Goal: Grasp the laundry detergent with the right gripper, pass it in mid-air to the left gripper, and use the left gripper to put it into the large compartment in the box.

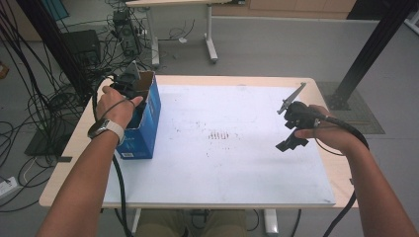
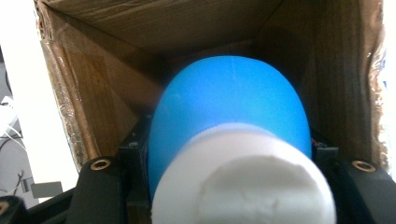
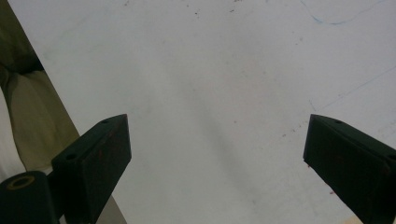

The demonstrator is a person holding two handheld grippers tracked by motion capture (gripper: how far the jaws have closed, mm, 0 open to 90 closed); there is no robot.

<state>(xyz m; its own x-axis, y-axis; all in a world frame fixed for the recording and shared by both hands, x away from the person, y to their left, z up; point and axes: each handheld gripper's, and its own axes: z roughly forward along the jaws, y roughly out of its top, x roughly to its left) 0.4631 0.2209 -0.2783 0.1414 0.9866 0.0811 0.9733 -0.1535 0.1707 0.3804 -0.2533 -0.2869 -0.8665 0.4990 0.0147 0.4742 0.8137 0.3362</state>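
Note:
A blue cardboard box [image 1: 144, 123] stands open-topped at the table's left edge. My left gripper [image 1: 131, 85] reaches down into it from above. In the left gripper view the brown inner walls of the box [image 2: 84, 93] surround a blue bottle [image 2: 229, 102] with a white cap [image 2: 243, 186], and my left gripper [image 2: 229, 156] is shut on that bottle. At the right my right gripper [image 1: 290, 142] hangs a little above the white sheet [image 1: 222, 153], open, with nothing between its jaws. The right gripper view has my right gripper [image 3: 217, 149] over the bare sheet [image 3: 210, 70].
The white sheet covers most of the wooden table [image 1: 64, 163]. A black post [image 1: 375, 44] rises beyond the far right corner. Loose cables [image 1: 29, 98] lie on the floor at the left, and another table's legs [image 1: 211, 44] stand behind.

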